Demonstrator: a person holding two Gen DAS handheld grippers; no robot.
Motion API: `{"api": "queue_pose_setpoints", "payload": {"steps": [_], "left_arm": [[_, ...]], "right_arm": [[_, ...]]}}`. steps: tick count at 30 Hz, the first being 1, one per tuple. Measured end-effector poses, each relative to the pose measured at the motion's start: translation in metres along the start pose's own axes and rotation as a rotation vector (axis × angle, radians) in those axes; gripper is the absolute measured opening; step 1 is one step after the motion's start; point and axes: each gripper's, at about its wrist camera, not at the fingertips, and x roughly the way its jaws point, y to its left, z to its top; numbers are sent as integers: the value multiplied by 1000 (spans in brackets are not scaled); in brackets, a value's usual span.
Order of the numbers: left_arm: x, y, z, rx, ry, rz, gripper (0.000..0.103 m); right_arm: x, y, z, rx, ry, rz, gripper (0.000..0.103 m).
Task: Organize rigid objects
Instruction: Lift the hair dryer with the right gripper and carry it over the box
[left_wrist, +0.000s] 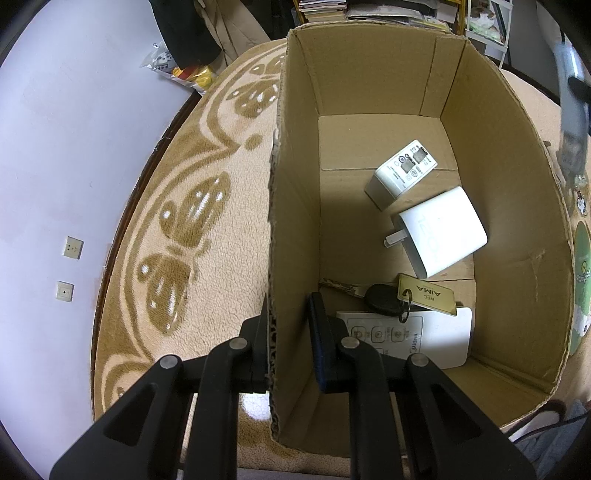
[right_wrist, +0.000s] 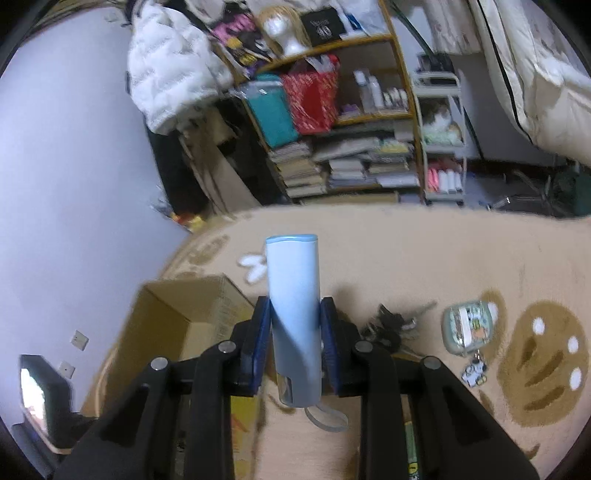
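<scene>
Gripping the near-left wall of the cardboard box (left_wrist: 295, 206) with the left tongs (left_wrist: 290, 321), one finger outside and one inside, jaws narrow and pinching the corrugated edge. Steadying the box on the butterfly-patterned rug (left_wrist: 184, 229) that way, judging by the hold.

Clamping a pale blue cylindrical case (right_wrist: 293, 314) upright in the right tongs (right_wrist: 294, 343), pads pressed on its lower half, a small strap loop hanging beneath. Holding it above the rug, just right of the box, not yet over the opening.

Already lying on the box floor: two white charger plugs (left_wrist: 441, 232), a black key with a brass tag (left_wrist: 424, 293), a white remote (left_wrist: 436, 336).

Handling, as a guess: stiff smooth plastic, light, likely slippery on its rounded sides, so squeezing across the middle of the barrel looking safer than near the cap. Cardboard wall thin and bendable, liable to flex under a hard pinch.

Waiting on the rug, well apart from the box: a bunch of dark keys (right_wrist: 391, 325) and a small printed pouch with a charm (right_wrist: 469, 326).

Hard to make out: what the blue case actually is, its far side, anything under the tongs, and the box's lower corner cut off by the left tongs.
</scene>
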Motion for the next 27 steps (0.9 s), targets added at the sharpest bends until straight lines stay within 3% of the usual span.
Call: {"api": "queue_pose_setpoints", "payload": {"steps": [8, 14, 20, 27], "left_arm": [[0, 1, 0, -1, 1, -1, 16], [0, 0, 0, -1, 1, 0, 16], [-1, 1, 0, -1, 1, -1, 17], [2, 3, 1, -8, 8, -12, 17]], "right_arm": [[-33, 37, 10, -41, -64, 128, 28], [-45, 62, 5, -79, -63, 209, 28], [-27, 89, -13, -150, -1, 195, 28], [5, 90, -37, -102, 126, 208, 28]]}}
